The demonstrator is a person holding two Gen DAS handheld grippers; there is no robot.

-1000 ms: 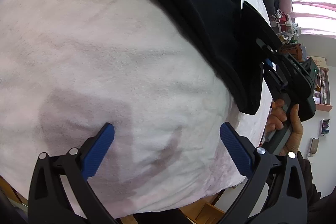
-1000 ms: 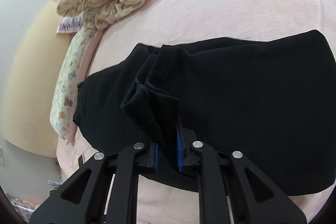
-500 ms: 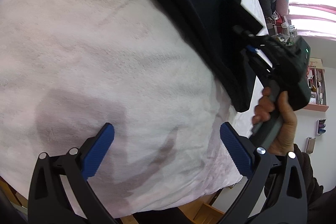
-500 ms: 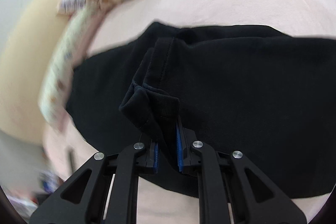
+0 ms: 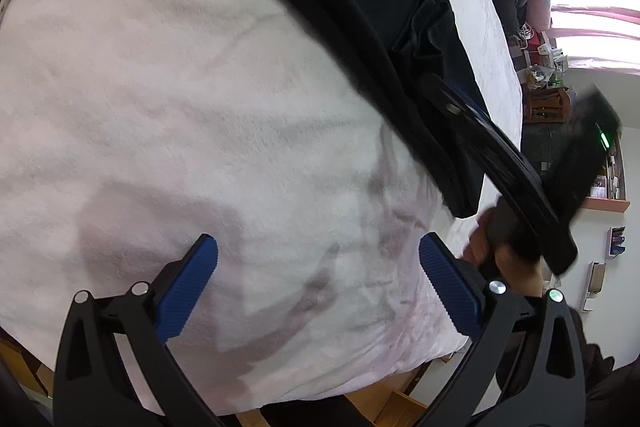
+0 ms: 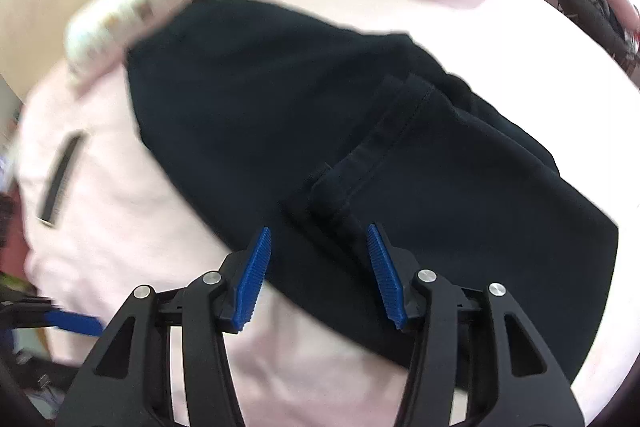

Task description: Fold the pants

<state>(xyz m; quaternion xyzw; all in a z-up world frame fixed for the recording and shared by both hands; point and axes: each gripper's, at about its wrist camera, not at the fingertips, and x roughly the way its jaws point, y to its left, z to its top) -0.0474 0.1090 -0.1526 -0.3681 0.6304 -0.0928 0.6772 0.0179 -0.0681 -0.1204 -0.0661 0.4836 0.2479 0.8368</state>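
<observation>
Both jaws stand spread: right gripper (image 6: pixel 318 277) releases black pants (image 6: pixel 360 131) lying just ahead; left gripper (image 5: pixel 318 285) hovers over pink bedcover (image 5: pixel 160 107). Loose hem may unfold.

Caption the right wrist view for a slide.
Right gripper, jaws open, over folded black pants on a pink blanket.

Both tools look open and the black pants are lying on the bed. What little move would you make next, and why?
Probably lift the right tool clear of the pants. Its fingers are apart and grip nothing, and the cuff lies on the folded fabric. The left tool hangs open over the bare blanket.
</observation>
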